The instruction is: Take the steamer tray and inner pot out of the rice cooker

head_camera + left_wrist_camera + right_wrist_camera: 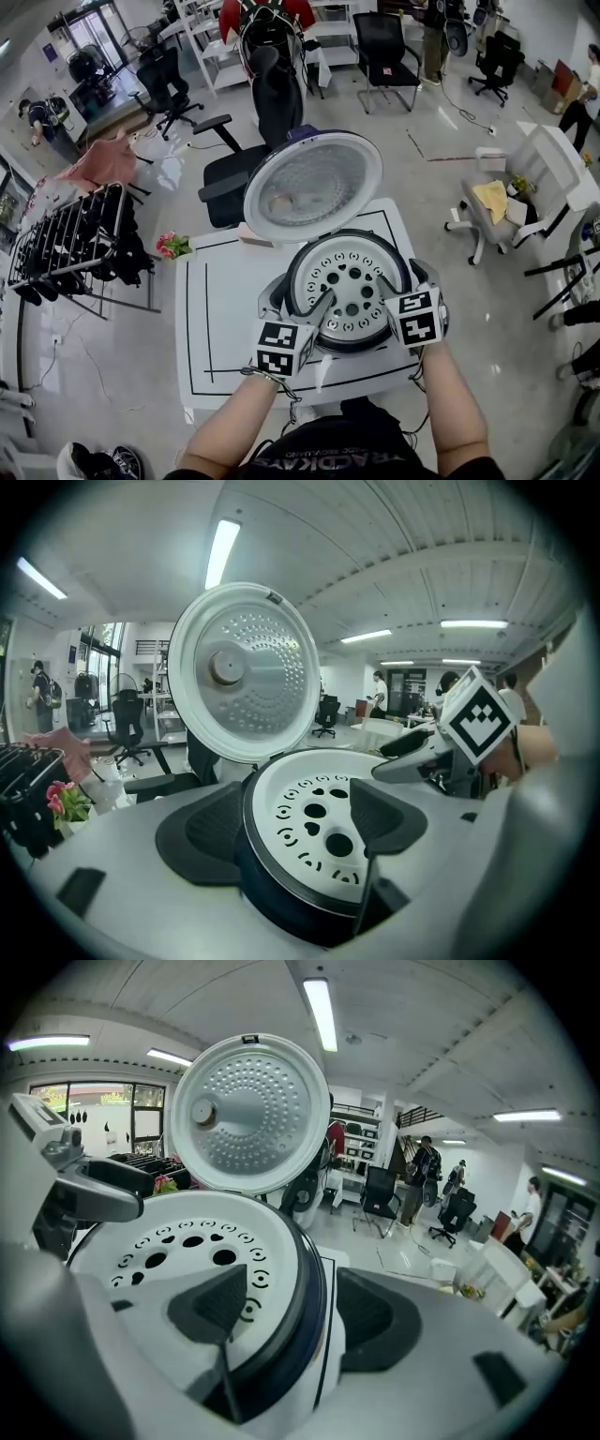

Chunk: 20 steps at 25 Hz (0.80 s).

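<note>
The rice cooker stands on the white table with its lid raised. The white perforated steamer tray sits in the dark-rimmed inner pot. My left gripper straddles the near-left rim, one jaw over the tray and the other outside the pot. My right gripper straddles the near-right rim the same way. Both stand open, and no pad visibly presses on the rim.
The table has black border lines and bare room to the cooker's left. Pink flowers lie at its far left corner. A black office chair stands behind it, a dark rack to the left and a white chair to the right.
</note>
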Available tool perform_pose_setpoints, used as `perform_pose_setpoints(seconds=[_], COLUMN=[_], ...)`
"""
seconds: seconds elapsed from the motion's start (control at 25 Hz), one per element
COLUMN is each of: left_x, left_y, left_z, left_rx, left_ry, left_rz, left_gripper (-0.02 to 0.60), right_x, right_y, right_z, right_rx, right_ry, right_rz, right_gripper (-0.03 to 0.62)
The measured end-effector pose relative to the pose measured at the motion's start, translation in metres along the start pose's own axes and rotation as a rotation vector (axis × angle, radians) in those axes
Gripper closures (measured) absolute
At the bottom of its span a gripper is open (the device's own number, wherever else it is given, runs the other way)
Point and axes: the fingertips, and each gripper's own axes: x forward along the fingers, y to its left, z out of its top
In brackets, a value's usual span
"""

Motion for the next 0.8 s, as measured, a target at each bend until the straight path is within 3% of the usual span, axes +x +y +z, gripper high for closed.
perform_pose_setpoints(seconds=[0.4, 0.8], left_x=[0.01, 0.01], left_y=[0.009, 0.009], left_z=[-0.003, -0.003], left_rx=[-0.023, -0.03], left_ry=[-0.006, -0.004], left_rz=[0.004, -0.013], left_gripper=[0.225, 0.225], right_x=[0.015, 0.013], right_y=[0.0, -0.003], right_z=[-0.003, -0.004], right_rx=[-0.127, -0.08], right_ry=[0.091, 0.074], right_rz=[-0.018, -0.041], right_gripper=[0.326, 0.405])
